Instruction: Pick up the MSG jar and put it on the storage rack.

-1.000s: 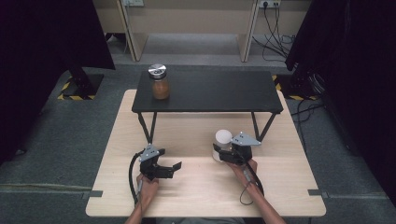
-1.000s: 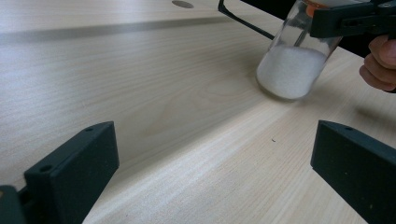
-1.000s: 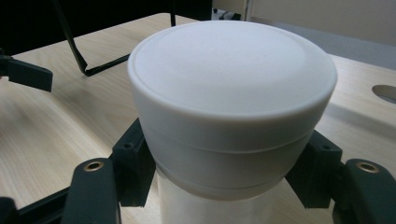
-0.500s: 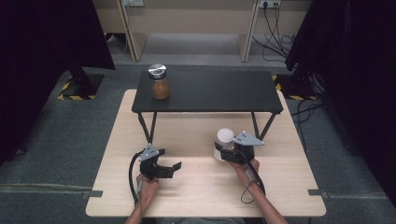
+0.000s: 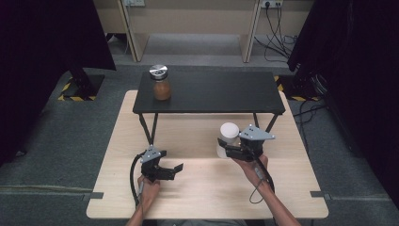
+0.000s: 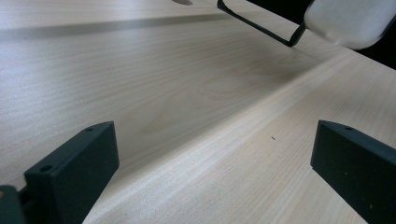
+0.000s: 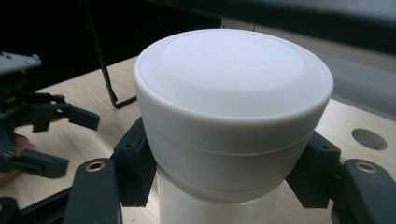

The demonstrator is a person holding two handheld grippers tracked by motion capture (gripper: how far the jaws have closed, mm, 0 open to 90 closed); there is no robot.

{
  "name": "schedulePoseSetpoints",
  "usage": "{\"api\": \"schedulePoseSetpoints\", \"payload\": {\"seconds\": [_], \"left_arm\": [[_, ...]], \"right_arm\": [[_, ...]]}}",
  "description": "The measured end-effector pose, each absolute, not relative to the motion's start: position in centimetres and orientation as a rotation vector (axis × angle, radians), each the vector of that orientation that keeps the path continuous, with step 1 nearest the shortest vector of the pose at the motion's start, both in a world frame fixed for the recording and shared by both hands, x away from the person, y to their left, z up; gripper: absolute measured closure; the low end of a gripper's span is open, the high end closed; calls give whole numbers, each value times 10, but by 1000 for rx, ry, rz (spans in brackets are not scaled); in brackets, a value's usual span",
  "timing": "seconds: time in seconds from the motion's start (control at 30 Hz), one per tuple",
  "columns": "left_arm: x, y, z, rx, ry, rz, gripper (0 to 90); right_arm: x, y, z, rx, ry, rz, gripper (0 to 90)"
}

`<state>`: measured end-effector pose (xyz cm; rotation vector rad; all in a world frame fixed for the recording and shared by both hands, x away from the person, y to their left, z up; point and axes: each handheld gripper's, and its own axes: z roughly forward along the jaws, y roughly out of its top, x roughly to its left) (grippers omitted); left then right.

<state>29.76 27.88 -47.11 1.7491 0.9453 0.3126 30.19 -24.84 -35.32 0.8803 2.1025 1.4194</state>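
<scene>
Room: grey carpet floor [image 5: 61,141], dark curtains at both sides, pale cabinet fronts at the back.
Surface: light wooden table [image 5: 207,197], with a black raised shelf [image 5: 211,92] standing on thin legs over its far half.
Landmark: the black raised shelf; all places below given against it.
White jar [image 5: 228,136]: wide white lid, frosted body; just in front of the shelf's front edge, toward its right leg, lifted clear of the tabletop. Seen close in the right gripper view [image 7: 233,121], upright; seen also at the top right corner of the left gripper view [image 6: 350,21].
Right gripper [image 5: 227,149]: clamped on the white jar, jaws pressing from both sides just below the lid; held in the person's right hand [image 5: 251,162], in front of the shelf's right end.
Left gripper [image 5: 170,170]: jaws spread wide, nothing between them, bare wood underneath; well in front of the shelf's left leg, low over the table.
Brown jar [image 5: 161,84]: silver lid, amber contents; upright on top of the shelf, near its left end, well apart from both grippers.
</scene>
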Motion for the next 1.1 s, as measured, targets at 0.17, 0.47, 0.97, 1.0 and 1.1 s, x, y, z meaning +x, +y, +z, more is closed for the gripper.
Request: {"api": "schedulePoseSetpoints", "payload": {"seconds": [0.17,0.47,0.97,1.0,1.1], "left_arm": [[298,278,-471,1754,948,313,3],[299,277,-469,1766,954,314,3],[300,277,-469,1768,950,308,4],[300,277,-469,1768,949,308,4],[300,277,-470,1768,949,307,4]], "right_arm": [[299,-247,-335,849,2090,1426,355],[304,-246,-285,817,2119,1458,356],[333,-218,-208,820,2093,1454,356],[336,-215,-205,827,2088,1447,355],[341,-209,-200,844,2074,1426,356]]}}
